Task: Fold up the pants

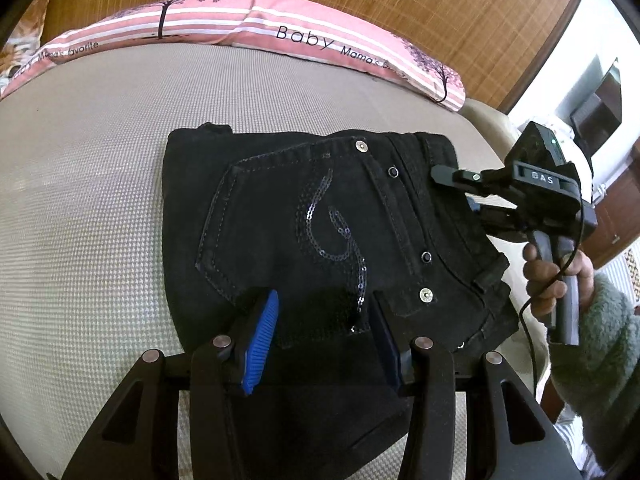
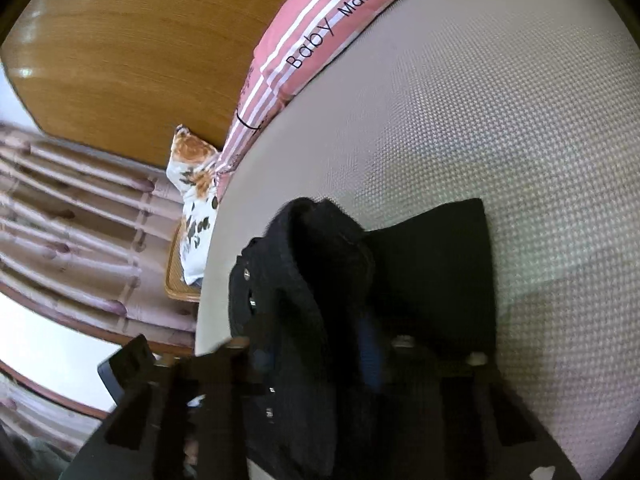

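one black pants (image 1: 320, 216), folded into a compact bundle, lying on the mattress (image 1: 80, 208) toward its right edge, waistband facing that edge, pocket side up. left gripper (image 1: 324, 332) about half open, pads either side of the near fold of the pants. right gripper (image 2: 320, 356) nearly closed, pinching the waistband. two pink pillows (image 1: 280, 28) along the far edge.

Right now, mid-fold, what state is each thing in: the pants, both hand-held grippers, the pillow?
black pants: folded, flat on the mattress, back pocket up.
left hand-held gripper: jaws apart, straddling the pants' near edge; grip unclear.
right hand-held gripper: closed on the pants' waistband edge.
pink striped pillow: lying along the headboard, untouched.
mattress: bare apart from the pants and pillow.
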The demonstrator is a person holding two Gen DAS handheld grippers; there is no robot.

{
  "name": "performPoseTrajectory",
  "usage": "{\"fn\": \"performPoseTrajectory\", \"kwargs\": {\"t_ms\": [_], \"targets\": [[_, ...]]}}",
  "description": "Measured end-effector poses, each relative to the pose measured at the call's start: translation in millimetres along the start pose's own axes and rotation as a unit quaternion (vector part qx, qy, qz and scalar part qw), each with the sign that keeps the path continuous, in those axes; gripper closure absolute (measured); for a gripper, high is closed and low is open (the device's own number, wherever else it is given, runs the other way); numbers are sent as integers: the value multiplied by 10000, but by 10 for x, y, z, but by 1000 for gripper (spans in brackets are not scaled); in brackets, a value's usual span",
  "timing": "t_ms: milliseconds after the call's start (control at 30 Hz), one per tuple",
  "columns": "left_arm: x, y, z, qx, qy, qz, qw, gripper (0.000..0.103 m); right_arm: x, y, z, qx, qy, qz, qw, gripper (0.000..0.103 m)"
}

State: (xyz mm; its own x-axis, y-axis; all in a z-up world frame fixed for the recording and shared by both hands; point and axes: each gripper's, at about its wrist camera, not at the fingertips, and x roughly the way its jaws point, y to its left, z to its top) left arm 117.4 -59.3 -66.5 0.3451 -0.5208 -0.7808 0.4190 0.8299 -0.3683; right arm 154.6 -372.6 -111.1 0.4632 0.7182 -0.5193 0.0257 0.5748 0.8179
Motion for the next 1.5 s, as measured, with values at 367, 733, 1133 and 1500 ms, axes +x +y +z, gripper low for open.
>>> {"fn": "performPoseTrajectory", "kwargs": {"t_ms": [367,733,1133,1500], "targets": [[-126,-88,134,225,-226,68,9995,55,-606,120,-258,34,-1016,-888,9908,92],[13,-87,55,393,225,272,9986,55,-777,113,-550,121,-810,-1529,9848,68],[-201,-214,-156,716,293,304,9965,53,-945,351,-937,-57,-947,-1661,9815,89],[-192,-183,-273,833,491,249,9950,53,-911,97,-1190,80,-985,-1979,9752,91]]}}
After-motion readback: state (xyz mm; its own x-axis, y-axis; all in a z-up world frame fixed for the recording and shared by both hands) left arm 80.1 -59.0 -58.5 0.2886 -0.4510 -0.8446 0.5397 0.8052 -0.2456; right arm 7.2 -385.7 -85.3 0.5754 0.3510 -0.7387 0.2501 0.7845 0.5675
